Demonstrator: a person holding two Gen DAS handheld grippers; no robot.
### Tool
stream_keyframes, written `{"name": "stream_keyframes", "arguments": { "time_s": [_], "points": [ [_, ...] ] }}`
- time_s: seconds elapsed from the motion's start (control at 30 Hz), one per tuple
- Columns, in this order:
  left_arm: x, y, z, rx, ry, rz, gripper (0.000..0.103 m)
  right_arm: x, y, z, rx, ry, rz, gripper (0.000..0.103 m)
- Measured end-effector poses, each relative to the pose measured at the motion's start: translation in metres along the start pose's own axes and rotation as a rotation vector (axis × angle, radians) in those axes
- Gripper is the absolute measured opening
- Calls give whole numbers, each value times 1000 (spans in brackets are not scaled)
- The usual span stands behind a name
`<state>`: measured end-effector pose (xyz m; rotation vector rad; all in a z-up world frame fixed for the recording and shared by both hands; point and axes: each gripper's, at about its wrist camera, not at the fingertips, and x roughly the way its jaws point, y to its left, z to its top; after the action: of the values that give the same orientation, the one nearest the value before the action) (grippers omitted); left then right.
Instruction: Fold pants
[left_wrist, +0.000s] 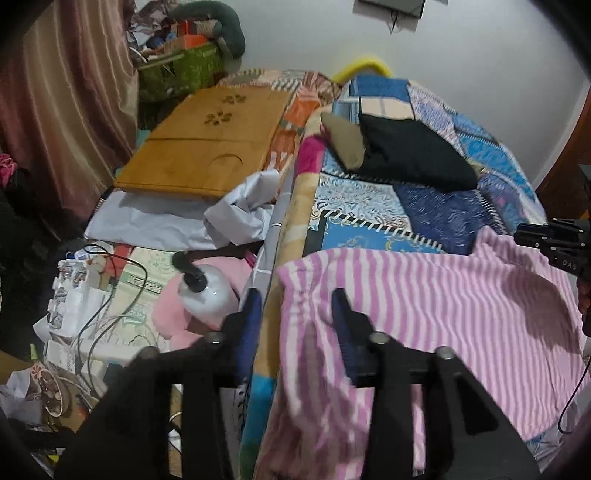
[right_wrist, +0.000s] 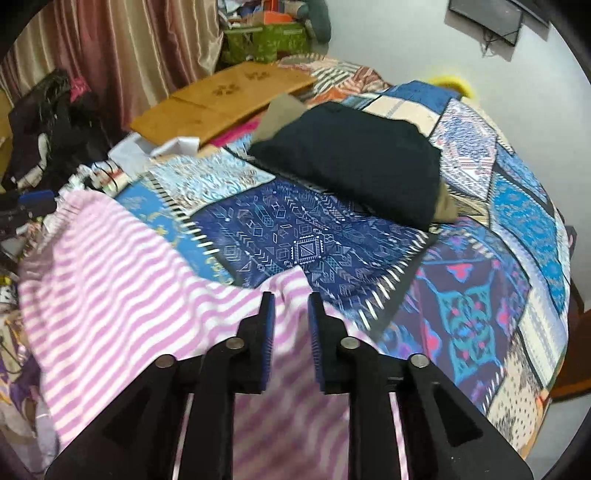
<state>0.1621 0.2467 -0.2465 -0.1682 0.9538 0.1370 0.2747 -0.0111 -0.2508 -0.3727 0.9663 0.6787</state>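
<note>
Pink-striped pants (right_wrist: 122, 295) were seen spread on the patchwork quilt (right_wrist: 480, 258) near the bed's edge. Left gripper (left_wrist: 295, 306) and right gripper (right_wrist: 290, 308) were held spread above them, nothing pinched.

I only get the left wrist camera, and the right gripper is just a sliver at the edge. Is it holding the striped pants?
Observer: No. In the right wrist view the right gripper has its fingers apart over the striped pants, with nothing pinched between them.
Operator: What lies just to the right of the pants there?
Observer: The quilt shows a purple patch with a teal and pink pattern beside the pants' edge.
</note>
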Motion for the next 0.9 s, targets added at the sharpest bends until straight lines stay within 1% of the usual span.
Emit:
{"name": "stream_keyframes", "arguments": {
  "time_s": [0.07, 0.1, 0.2, 0.33, 0.4, 0.47, 0.5, 0.53, 0.63, 0.67, 0.73, 0.8, 0.9],
  "points": [
    [-12, 1, -9, 1, 0, -19, 42, -17, -2, -8, 27, -25, 15, 28],
    [-16, 2, -15, -2, 4, -27, 42, -29, -3, -15, 45, -38, 19, 29],
    [-25, 2, -38, -15, 30, -50, 42, -49, -3, -32, 79, -55, 25, 29],
    [-23, 0, -65, -27, 76, -87, 42, -68, 3, -64, 105, -56, -3, 31],
    [-21, -2, -75, -33, 91, -102, 42, -75, 6, -83, 122, -51, -6, 33],
    [-17, -7, -82, -33, 107, -139, 41, -80, 8, -101, 143, -44, -12, 39],
    [-16, -9, -85, -29, 111, -138, 40, -82, 10, -109, 151, -41, -18, 39],
    [-15, -11, -86, -22, 111, -128, 35, -83, 12, -115, 156, -38, -20, 39],
    [-16, -13, -91, -8, 101, -108, 30, -80, 18, -135, 168, -11, -20, 39],
    [-18, -13, -91, -7, 96, -102, 25, -77, 19, -140, 170, -2, -23, 39],
    [-24, -10, -92, 7, 82, -80, 18, -69, 21, -151, 175, 26, -27, 39],
    [-30, -6, -92, 32, 64, -32, 18, -62, 21, -159, 194, 26, -24, 39],
    [-29, 0, -97, 51, 84, 13, 15, -62, 21, -164, 207, 15, -31, 39]
  ]
}}
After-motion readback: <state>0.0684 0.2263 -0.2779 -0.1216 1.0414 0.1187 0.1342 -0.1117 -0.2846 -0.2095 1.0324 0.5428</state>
